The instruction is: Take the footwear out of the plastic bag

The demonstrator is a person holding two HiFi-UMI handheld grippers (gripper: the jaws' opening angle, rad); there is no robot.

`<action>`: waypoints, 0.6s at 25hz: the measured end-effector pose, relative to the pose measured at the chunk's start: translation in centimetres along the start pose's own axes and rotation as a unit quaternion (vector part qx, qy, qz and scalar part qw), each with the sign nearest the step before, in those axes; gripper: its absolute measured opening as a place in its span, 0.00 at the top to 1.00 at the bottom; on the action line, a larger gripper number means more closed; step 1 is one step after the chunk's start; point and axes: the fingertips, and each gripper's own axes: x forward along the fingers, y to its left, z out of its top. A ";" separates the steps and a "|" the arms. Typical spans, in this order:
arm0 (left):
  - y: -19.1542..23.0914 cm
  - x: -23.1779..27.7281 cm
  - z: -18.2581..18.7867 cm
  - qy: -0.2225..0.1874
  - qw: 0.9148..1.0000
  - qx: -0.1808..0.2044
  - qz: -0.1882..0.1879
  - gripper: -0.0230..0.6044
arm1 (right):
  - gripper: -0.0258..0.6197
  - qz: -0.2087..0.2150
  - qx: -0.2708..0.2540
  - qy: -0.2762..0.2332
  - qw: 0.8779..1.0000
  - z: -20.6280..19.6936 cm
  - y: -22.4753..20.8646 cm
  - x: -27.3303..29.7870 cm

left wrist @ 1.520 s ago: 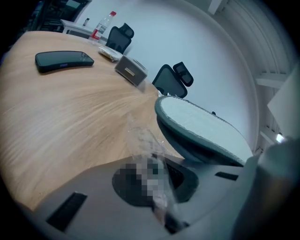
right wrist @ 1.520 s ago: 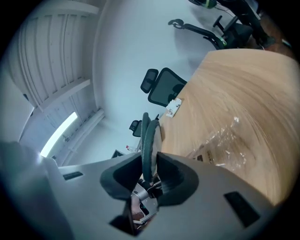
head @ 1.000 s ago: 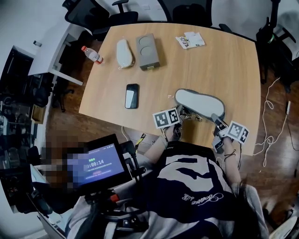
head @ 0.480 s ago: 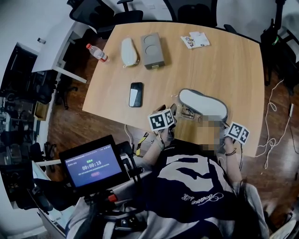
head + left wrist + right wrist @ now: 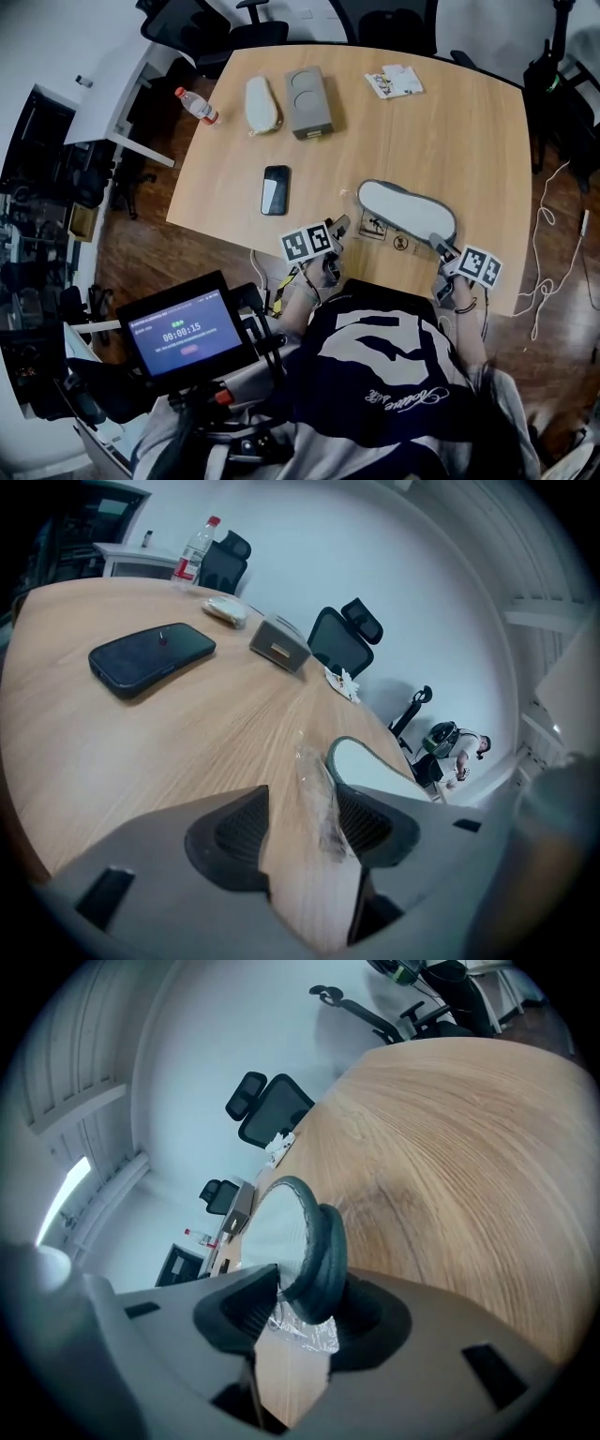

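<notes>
Holding the left gripper (image 5: 300, 829) low over the near edge of the wooden table (image 5: 422, 131), jaws standing wide after just opening, with a thin edge of the clear plastic bag (image 5: 382, 232) running up between the pads, close against one of them and not pinched. Poising the right gripper (image 5: 305, 1290) near the right corner, jaws at a middling gap and likewise just been opening, straddling the dark heel rim of the slipper (image 5: 405, 208), rim leaning on one pad with a sliver of space at the other (no real squeeze visible), crumpled film bunched beneath. Finding the slipper flat on the tabletop between the two grippers, pale insole up, the bag flattened just beside its near-left side. Noting farther off a black phone (image 5: 275, 189), a grey box (image 5: 309, 101) just beside a pale oval object (image 5: 260, 103), a water bottle (image 5: 195, 105) near the far left corner, some cards (image 5: 394, 81) at the far edge, and a timer screen (image 5: 185, 328) close to the body.
</notes>
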 end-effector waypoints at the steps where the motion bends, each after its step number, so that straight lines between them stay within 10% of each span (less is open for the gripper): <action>1: 0.0 0.2 -0.3 0.002 1.000 -0.001 0.002 0.61 | 0.72 -0.005 -0.012 0.005 1.000 0.1 0.1 -0.2; 7: -0.1 0.1 -0.4 0.021 0.995 0.093 0.037 0.61 | 0.61 -0.104 -0.121 -0.002 0.987 2.3 -0.4 -2.7; 11: -0.5 -0.7 -0.8 0.053 0.974 0.214 0.057 0.61 | 0.56 -0.168 -0.164 -0.020 0.972 3.2 -0.4 -4.8; 15: -0.2 -1.6 1.6 -0.001 0.955 0.276 0.106 0.61 | 0.53 -0.221 -0.205 -0.023 0.953 3.8 -1.4 -5.8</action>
